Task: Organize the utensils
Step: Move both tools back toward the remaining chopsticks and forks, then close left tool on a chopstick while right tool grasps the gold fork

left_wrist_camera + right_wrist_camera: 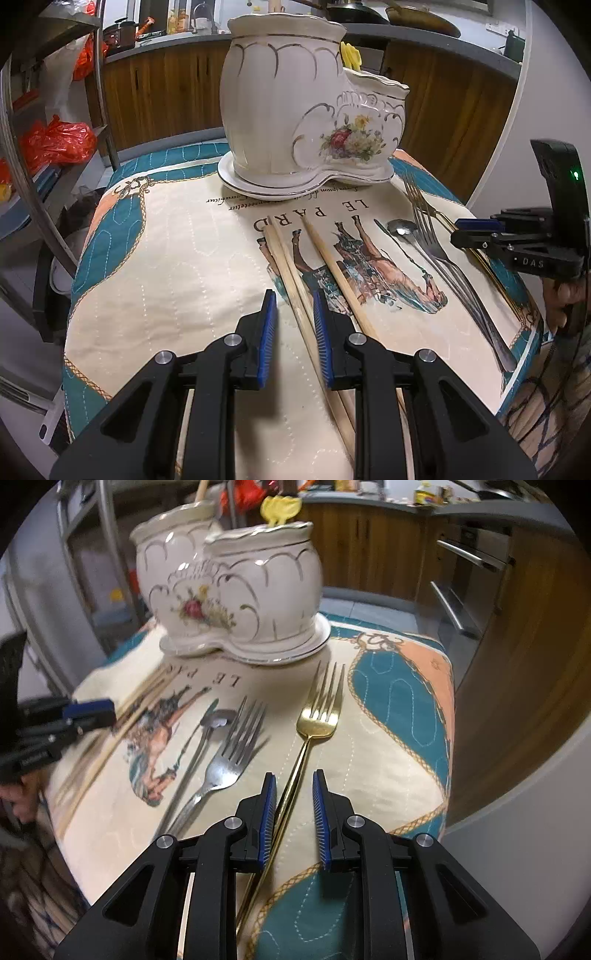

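Left wrist view shows the left gripper (294,308) low over a quilted cream and teal table cover (177,266), its blue-padded fingers spread. A pair of pale wooden chopsticks (291,284) runs between them toward 12 o'clock, and a third wooden chopstick (334,273) lies just beside, at 1 o'clock. Whether the pads touch the wood, I cannot tell. At 12 o'clock stands a white ceramic two-part utensil holder with gold lines and painted flowers (295,110) on its saucer. At 2 o'clock lie a small silver spoon (404,230) and a silver steel fork (447,266), side by side.

Right wrist view shows the right gripper (294,788) with fingers also spread apart. A slim gold fork (318,716) lies on the cover, tines to 12 o'clock, its thin handle passing just beside the left finger pad; it seems not pinched. The silver fork is at 10 o'clock, the holder beyond at 11 o'clock.
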